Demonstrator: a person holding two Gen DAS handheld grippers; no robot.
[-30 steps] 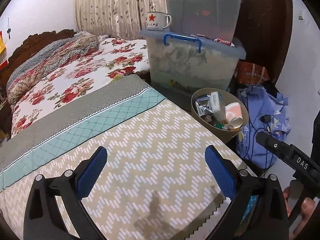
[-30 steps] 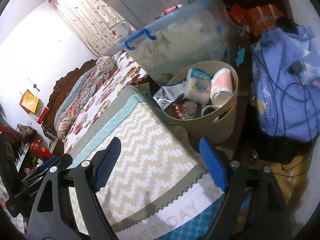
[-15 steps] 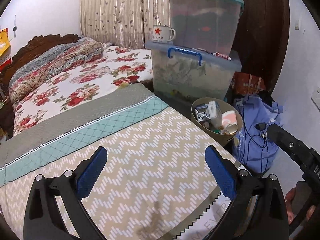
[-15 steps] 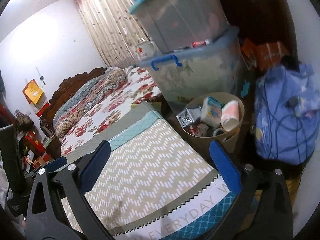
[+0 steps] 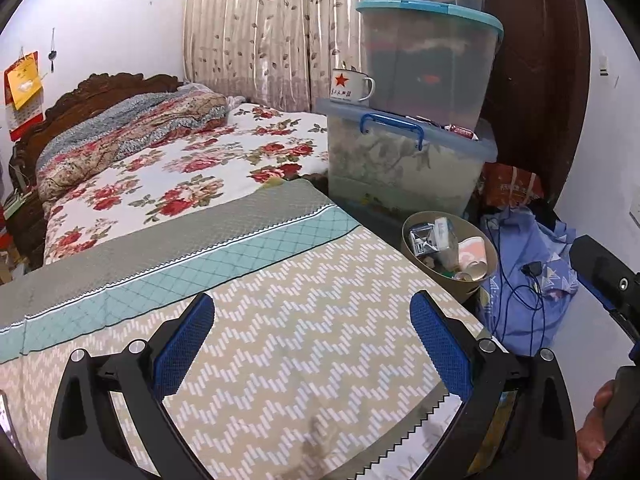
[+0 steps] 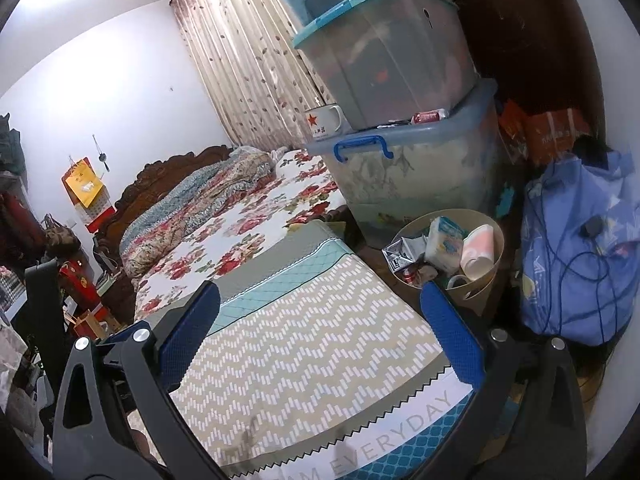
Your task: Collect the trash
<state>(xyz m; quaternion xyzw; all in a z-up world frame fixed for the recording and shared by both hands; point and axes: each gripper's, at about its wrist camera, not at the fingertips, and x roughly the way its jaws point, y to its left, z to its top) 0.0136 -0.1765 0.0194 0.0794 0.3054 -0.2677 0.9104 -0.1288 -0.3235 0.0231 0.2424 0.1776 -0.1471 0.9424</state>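
Note:
A beige round trash bin (image 5: 434, 280) (image 6: 482, 294) stands on the floor off the bed's corner. It holds a paper cup (image 5: 472, 258) (image 6: 478, 252), a tissue pack (image 6: 444, 242), a silver wrapper (image 6: 400, 256) and other scraps. My left gripper (image 5: 312, 308) hangs open over the zigzag blanket (image 5: 320, 340), with nothing between its blue pads. My right gripper (image 6: 320, 294) is open wide over the same blanket, its pads bare and its right fingertip overlapping the bin's near side in the picture. Both grippers are short of the bin.
Stacked clear storage boxes (image 5: 408, 160) (image 6: 416, 176) rise behind the bin, with a red-star enamel mug (image 5: 350, 86) on the lower lid. A blue bag with a black cable (image 5: 528, 276) (image 6: 580, 256) lies right of the bin. A hand (image 5: 596, 432) shows at the lower right.
Both views have pulled back and upward, so the bin looks smaller and farther. The right gripper's jaws have spread wider and its view has rolled closer to level.

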